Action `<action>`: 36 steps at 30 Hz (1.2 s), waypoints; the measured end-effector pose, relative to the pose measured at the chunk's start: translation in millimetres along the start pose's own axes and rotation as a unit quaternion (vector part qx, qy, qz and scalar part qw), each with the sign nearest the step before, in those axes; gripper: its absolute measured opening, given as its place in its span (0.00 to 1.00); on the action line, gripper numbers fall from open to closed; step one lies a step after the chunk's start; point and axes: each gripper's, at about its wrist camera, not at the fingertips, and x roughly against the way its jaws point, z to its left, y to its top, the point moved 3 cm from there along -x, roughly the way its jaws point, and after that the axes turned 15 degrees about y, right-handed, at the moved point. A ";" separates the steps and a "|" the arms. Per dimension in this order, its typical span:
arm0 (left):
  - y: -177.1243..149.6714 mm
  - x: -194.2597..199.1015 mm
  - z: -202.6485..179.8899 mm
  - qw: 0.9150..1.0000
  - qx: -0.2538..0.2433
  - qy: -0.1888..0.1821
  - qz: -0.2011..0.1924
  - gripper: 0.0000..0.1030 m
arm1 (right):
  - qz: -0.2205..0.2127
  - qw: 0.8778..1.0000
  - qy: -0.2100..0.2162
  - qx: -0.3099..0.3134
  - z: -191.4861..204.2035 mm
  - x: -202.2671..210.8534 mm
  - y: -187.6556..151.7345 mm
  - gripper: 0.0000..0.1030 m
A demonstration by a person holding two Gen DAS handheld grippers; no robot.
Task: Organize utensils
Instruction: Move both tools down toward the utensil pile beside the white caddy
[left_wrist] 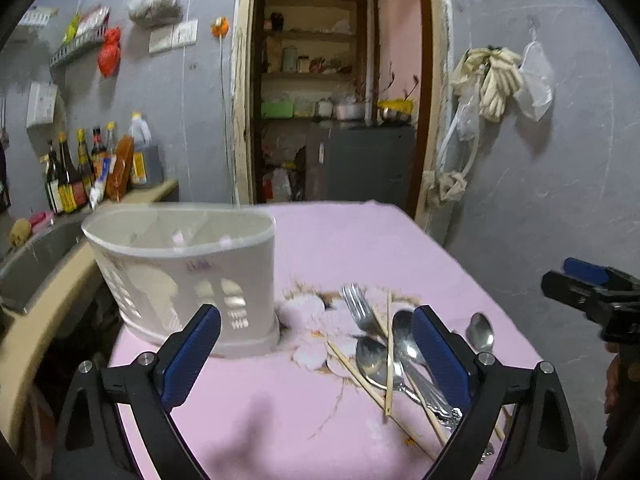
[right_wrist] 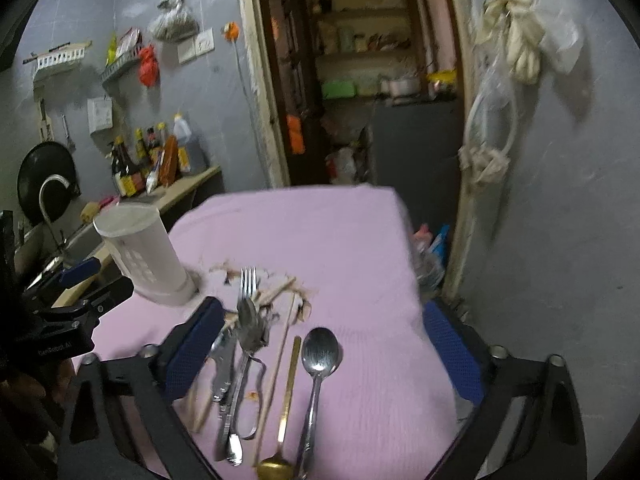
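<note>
A white slotted utensil holder (left_wrist: 188, 280) stands on the pink tablecloth (left_wrist: 328, 240) at its left side; it also shows in the right wrist view (right_wrist: 144, 256). Loose utensils lie to its right: a fork (left_wrist: 358, 308), spoons (left_wrist: 374, 356), wooden chopsticks (left_wrist: 389, 352) and one spoon apart (left_wrist: 481, 332). In the right wrist view I see the fork (right_wrist: 248, 286), a steel spoon (right_wrist: 320, 354), a gold spoon (right_wrist: 286, 400) and chopsticks (right_wrist: 276, 376). My left gripper (left_wrist: 316, 352) is open and empty above the cloth. My right gripper (right_wrist: 324, 350) is open and empty over the utensils.
A counter with sauce bottles (left_wrist: 80, 168) and a sink (left_wrist: 36, 264) lies left of the table. An open doorway (left_wrist: 336, 92) to a pantry is behind. A grey wall with hanging gloves (left_wrist: 496, 76) is on the right. The right gripper shows in the left wrist view (left_wrist: 596, 296).
</note>
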 end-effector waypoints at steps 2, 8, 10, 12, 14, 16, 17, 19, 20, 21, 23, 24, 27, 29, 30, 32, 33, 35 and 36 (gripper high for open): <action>-6.9 -13.8 -4.8 1.000 0.001 -0.011 0.026 0.84 | 0.023 0.999 0.021 -0.013 -10.2 -20.9 -7.5 0.72; -20.5 -47.6 -8.9 0.997 0.011 -0.027 0.077 0.65 | 0.062 0.996 0.053 -0.034 -24.5 -60.5 -31.1 0.50; -22.6 -55.2 -10.1 0.995 0.017 -0.034 0.090 0.59 | 0.071 0.995 0.057 -0.035 -26.9 -68.0 -37.4 0.45; -22.9 -61.8 -12.2 0.994 0.018 -0.042 0.098 0.55 | 0.078 0.994 0.060 -0.037 -28.5 -72.8 -42.2 0.43; -23.5 -69.3 -15.6 0.992 0.016 -0.061 0.112 0.50 | 0.080 0.994 0.064 -0.042 -30.5 -75.4 -44.3 0.39; -24.5 -76.2 -20.1 0.989 0.012 -0.078 0.124 0.42 | 0.085 0.993 0.071 -0.051 -35.2 -76.5 -45.6 0.36; -24.4 -78.4 -21.7 0.988 0.010 -0.084 0.128 0.41 | 0.089 0.992 0.075 -0.055 -38.1 -77.1 -46.2 0.35; -23.1 -83.0 -25.1 0.986 0.005 -0.100 0.131 0.38 | 0.097 0.989 0.090 -0.066 -42.3 -80.2 -46.4 0.35; -22.8 -84.3 -26.3 0.986 0.002 -0.107 0.131 0.37 | 0.102 0.988 0.096 -0.069 -42.9 -82.0 -46.3 0.35; -22.0 -86.5 -28.9 0.984 -0.003 -0.116 0.133 0.34 | 0.105 0.987 0.100 -0.069 -44.6 -82.9 -46.9 0.32; -21.3 -88.7 -32.6 0.982 -0.015 -0.132 0.137 0.29 | 0.112 0.985 0.111 -0.070 -45.0 -86.0 -47.1 0.30; -20.2 -89.8 -35.5 0.980 -0.023 -0.139 0.137 0.27 | 0.114 0.984 0.115 -0.069 -44.9 -86.5 -47.5 0.29; -18.4 -92.8 -42.5 0.975 -0.039 -0.159 0.149 0.21 | 0.122 0.981 0.131 -0.074 -46.0 -88.4 -47.9 0.26; -18.2 -94.5 -45.8 0.972 -0.043 -0.169 0.159 0.21 | 0.132 0.978 0.142 -0.078 -46.2 -91.6 -47.9 0.26; -18.5 -95.3 -47.5 0.970 -0.047 -0.171 0.163 0.21 | 0.135 0.976 0.147 -0.081 -48.3 -91.6 -48.9 0.26; -19.9 -96.9 -47.2 0.968 -0.050 -0.174 0.173 0.21 | 0.141 0.974 0.157 -0.085 -50.4 -92.5 -49.0 0.26; -20.7 -98.0 -46.0 0.966 -0.048 -0.178 0.179 0.20 | 0.145 0.973 0.161 -0.084 -50.9 -93.2 -48.7 0.26; -21.4 -99.6 -44.6 0.964 -0.041 -0.183 0.189 0.16 | 0.151 0.971 0.166 -0.080 -50.2 -93.7 -48.4 0.19; -21.5 -100.3 -43.6 0.962 -0.039 -0.187 0.193 0.13 | 0.155 0.970 0.168 -0.078 -49.0 -94.3 -48.1 0.13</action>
